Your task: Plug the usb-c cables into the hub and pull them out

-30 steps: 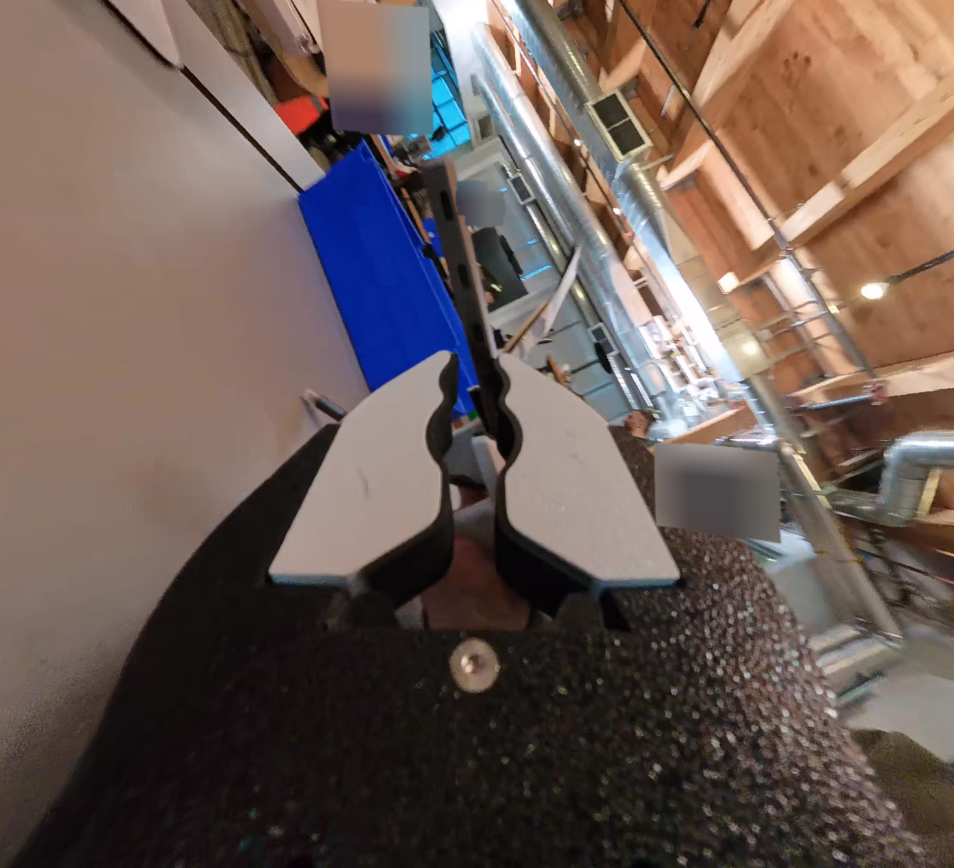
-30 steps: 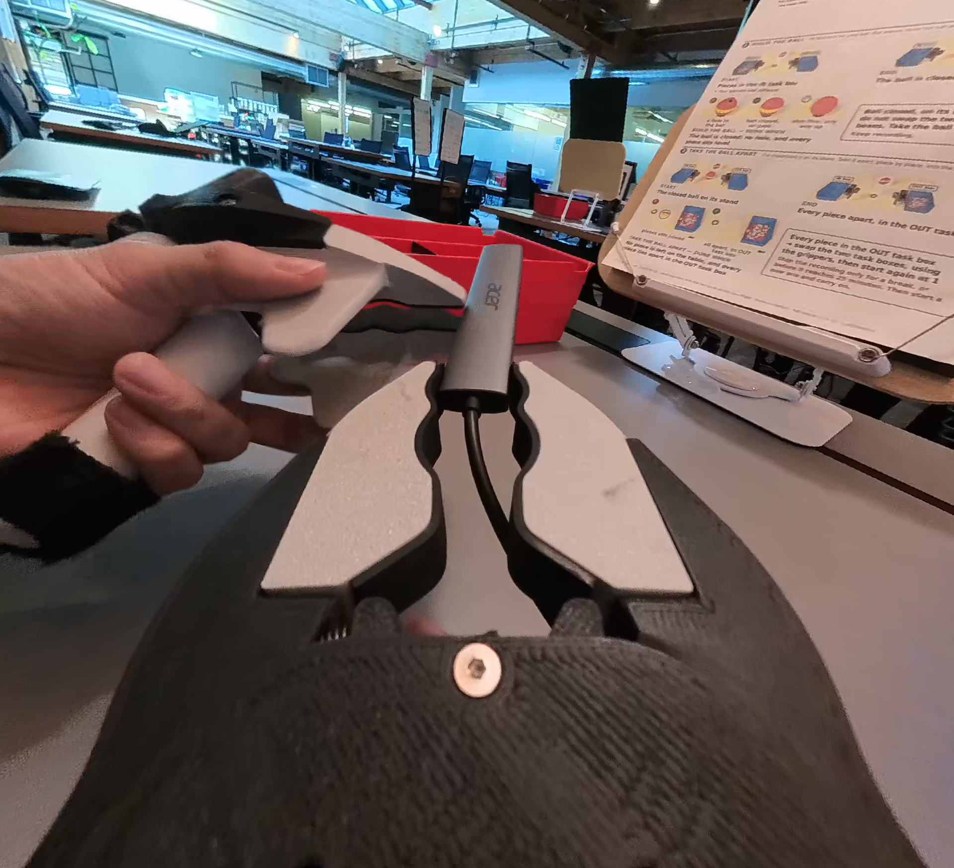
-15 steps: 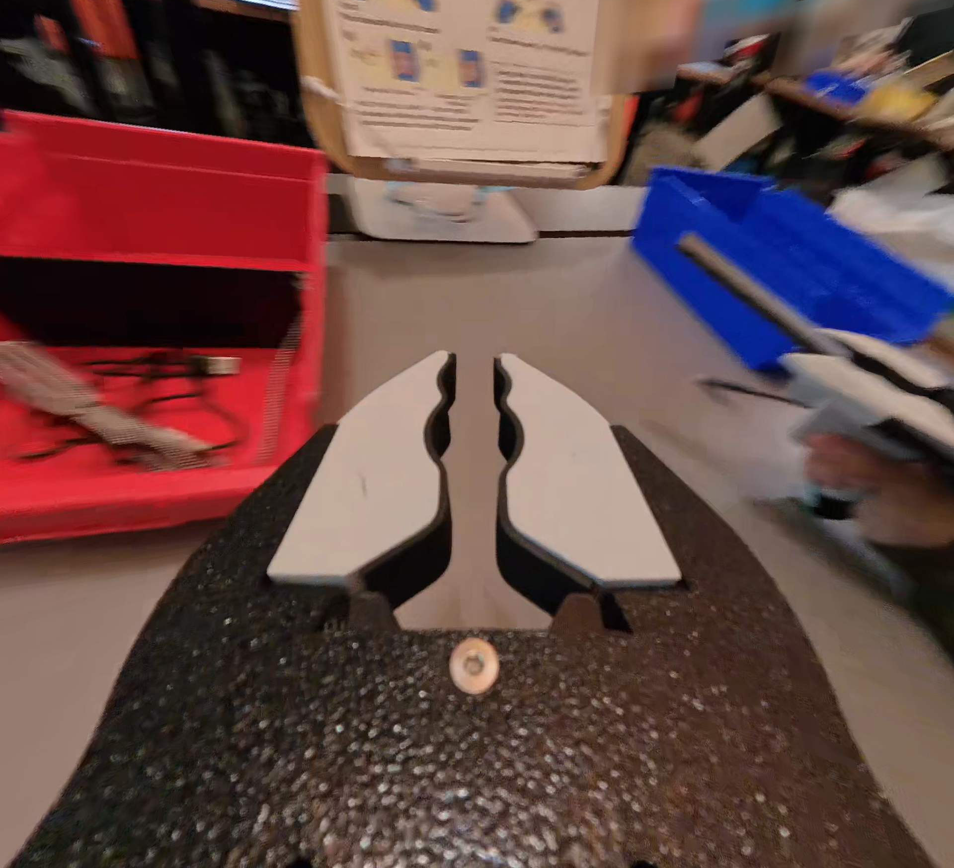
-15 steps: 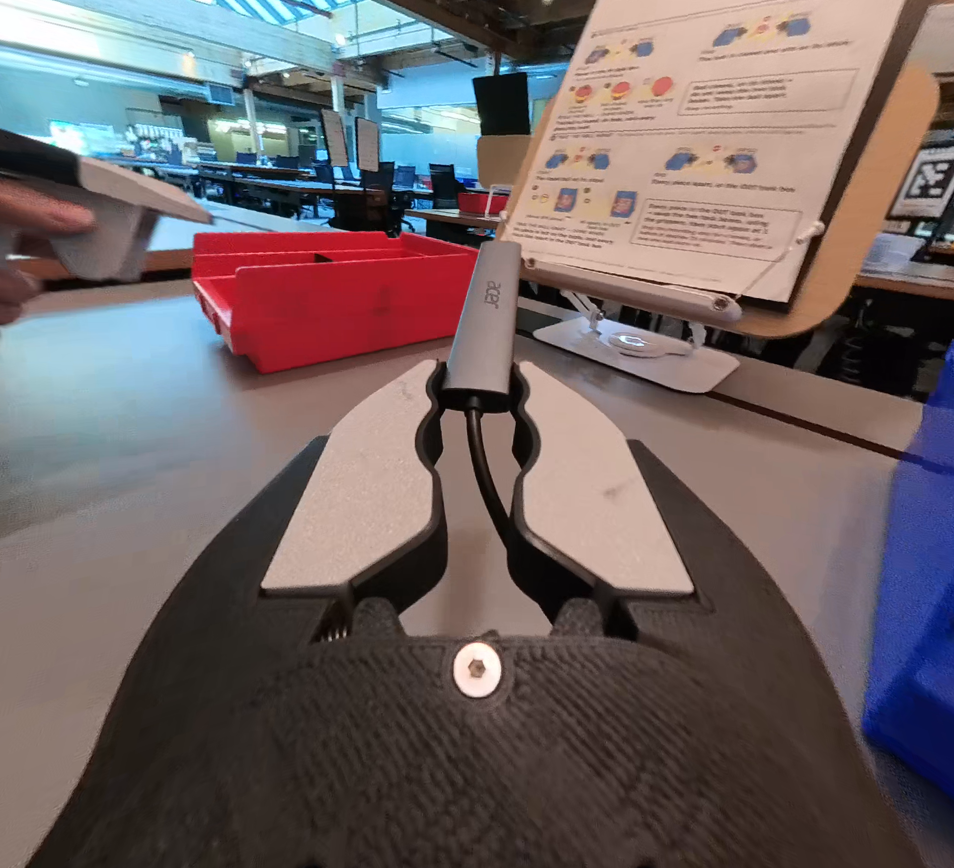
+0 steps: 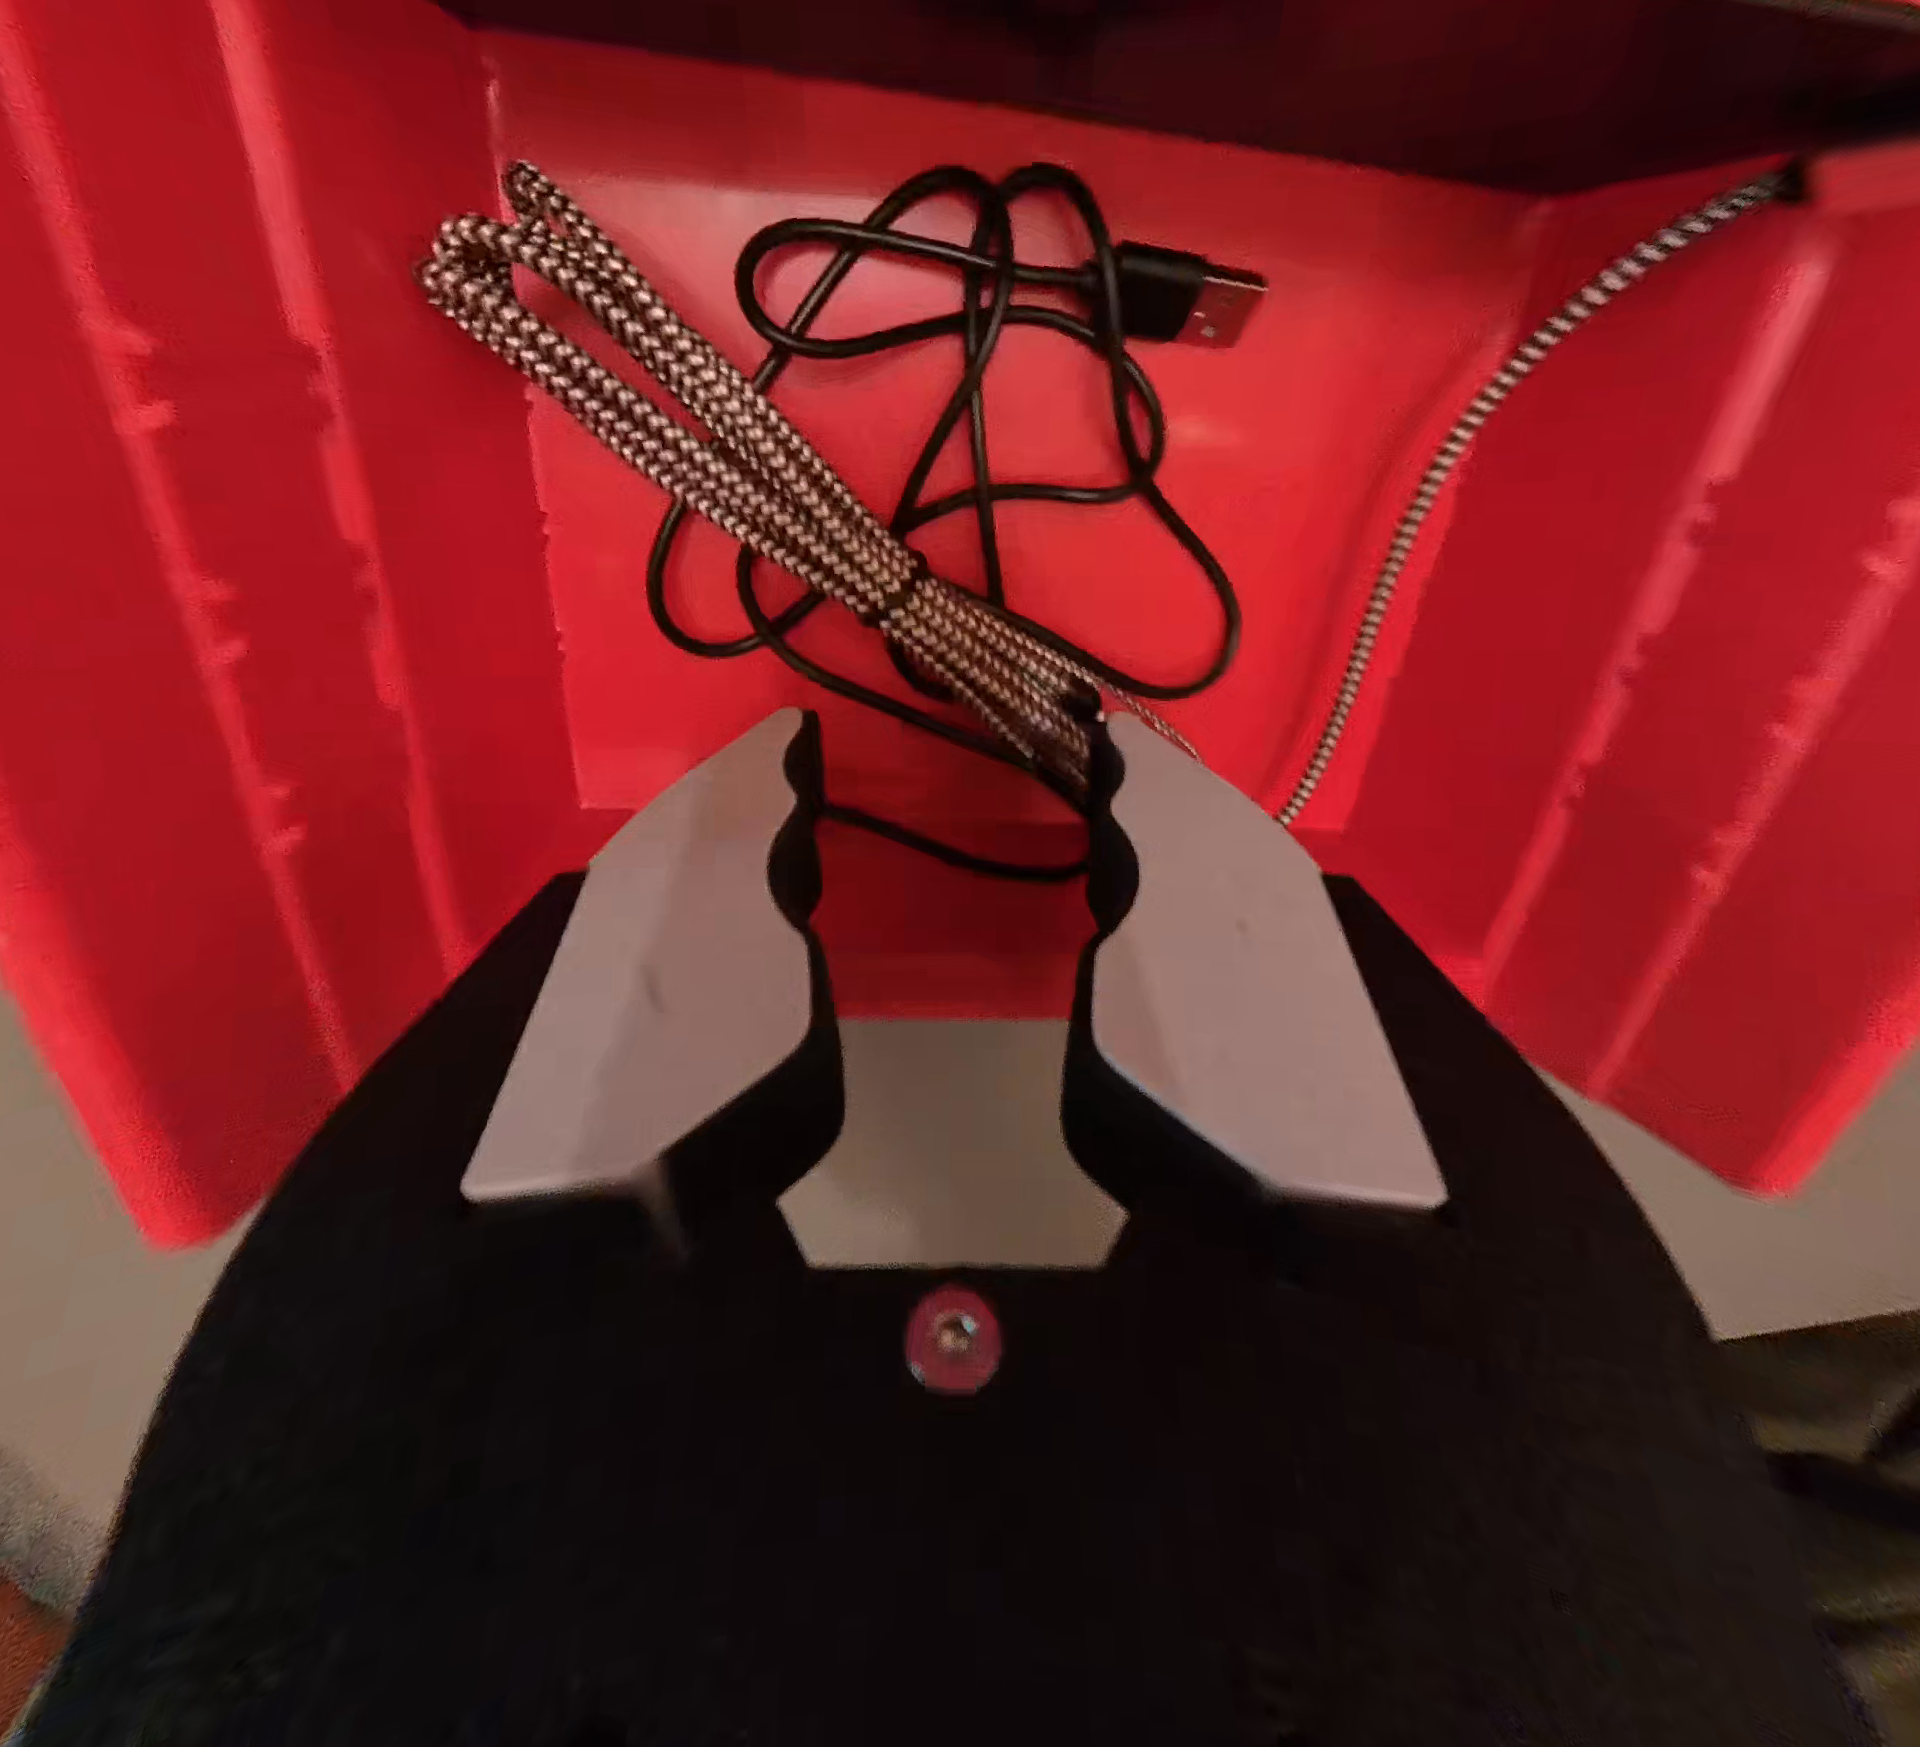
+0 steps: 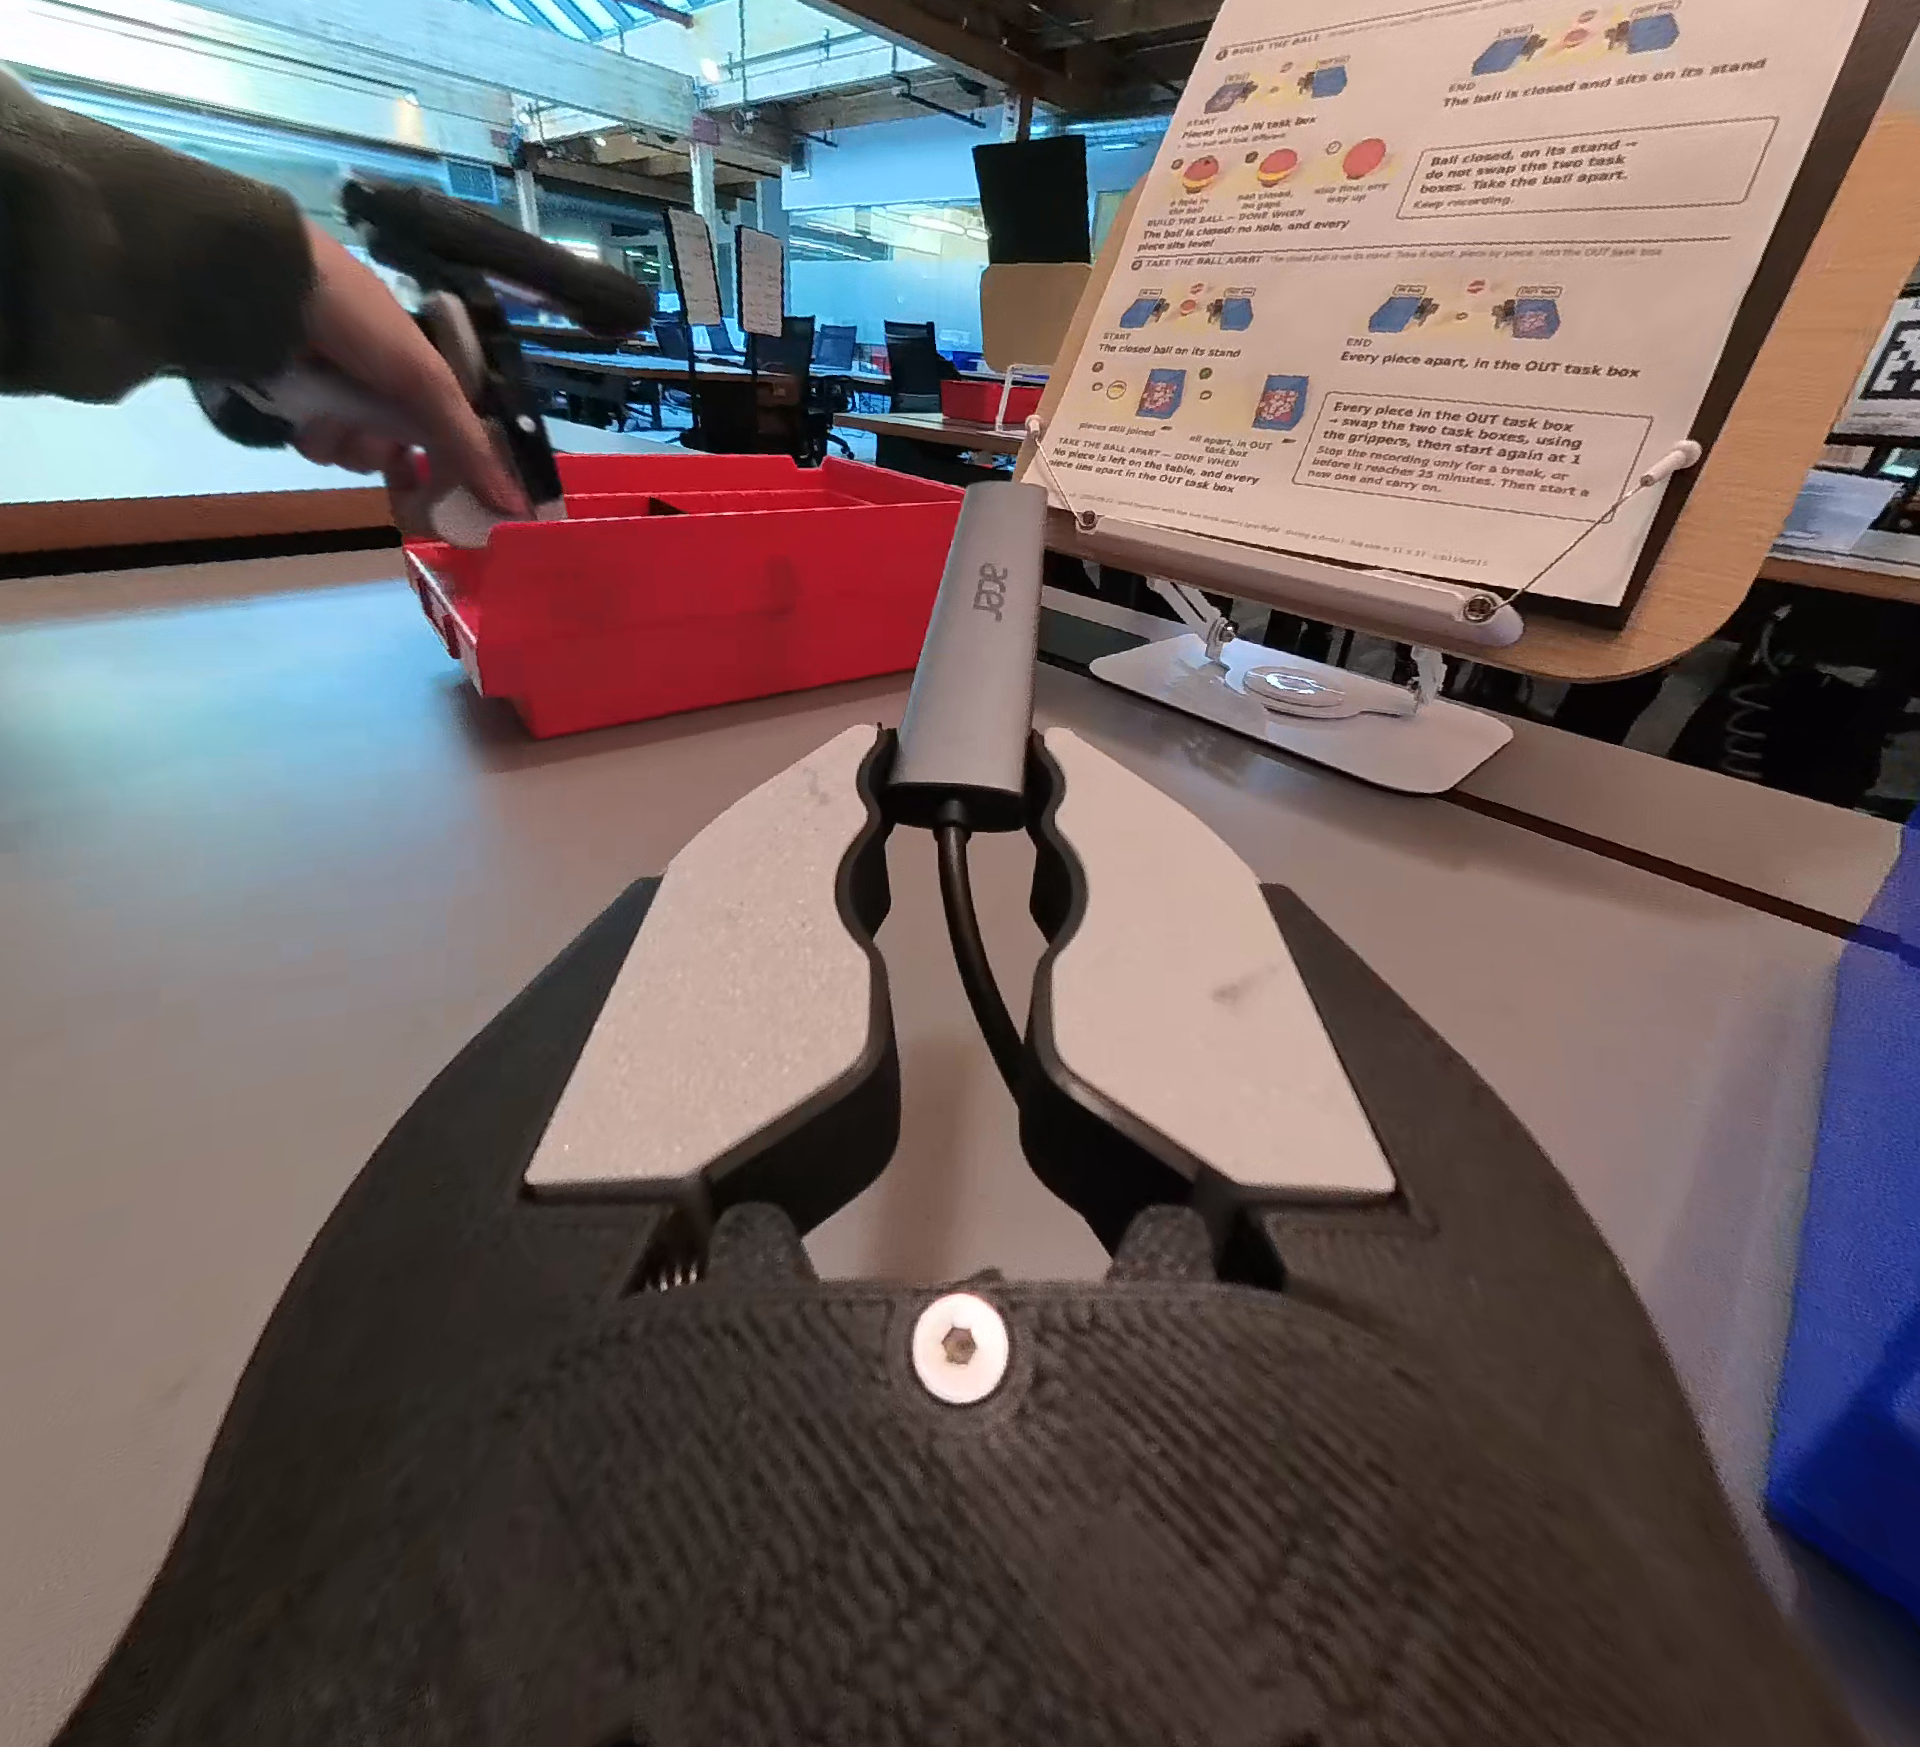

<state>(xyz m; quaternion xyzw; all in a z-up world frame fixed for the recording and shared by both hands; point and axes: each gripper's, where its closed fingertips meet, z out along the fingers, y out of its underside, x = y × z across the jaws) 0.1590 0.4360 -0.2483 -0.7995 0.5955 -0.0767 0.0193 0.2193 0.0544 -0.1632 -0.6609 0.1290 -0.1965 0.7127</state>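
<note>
Left wrist view: the left gripper (image 5: 956,752) hangs spread and empty over the red plastic bin (image 5: 260,554). At frame centre lie two cables, a bundled black-and-white braided cable (image 5: 727,461) and a thin black rubber cable (image 5: 977,492); a third braided strand (image 5: 1455,461) trails at right. Best to pinch near a connector.

Right wrist view: the right gripper (image 6: 956,762) pinches one slim grey metal hub (image 6: 977,627) at its corded end, centre frame, above the grey table (image 6: 260,866).

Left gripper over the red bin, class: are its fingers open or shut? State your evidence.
Open. The left gripper shows a wide gap between its grey fingers, empty, poised above the braided black-and-white cable bundle in the red plastic bin.
</note>
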